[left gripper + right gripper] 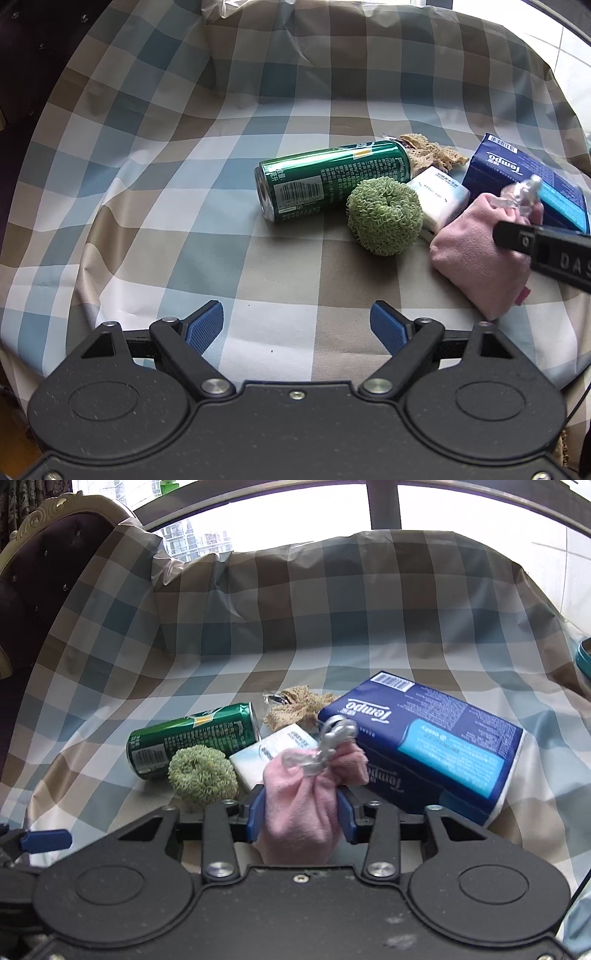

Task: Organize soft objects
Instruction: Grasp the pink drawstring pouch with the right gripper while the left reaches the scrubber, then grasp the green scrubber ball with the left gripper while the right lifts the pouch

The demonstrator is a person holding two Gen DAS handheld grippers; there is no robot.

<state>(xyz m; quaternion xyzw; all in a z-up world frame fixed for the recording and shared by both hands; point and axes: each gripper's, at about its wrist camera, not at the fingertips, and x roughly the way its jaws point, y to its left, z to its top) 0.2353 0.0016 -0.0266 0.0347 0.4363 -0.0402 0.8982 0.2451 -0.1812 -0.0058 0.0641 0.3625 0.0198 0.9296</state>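
Note:
A pink cloth pouch (303,805) tied with a clear plastic wrap and silver clip sits between the blue pads of my right gripper (301,812), which is shut on it. In the left wrist view the same pink pouch (476,254) lies at the right with the right gripper's black finger (546,251) across it. My left gripper (295,325) hangs open over bare cloth, apart from everything. A green scrubber ball (384,216) (203,773), a small white tissue pack (439,197) (273,755) and a tan lace cloth (432,149) (295,705) lie nearby.
A green drink can (325,179) (192,738) lies on its side to the left of the scrubber. A large blue Tempo tissue pack (432,746) (528,177) lies to the right. All rest on a checked cloth (184,221) that rises at the back. A dark padded chair (33,590) stands left.

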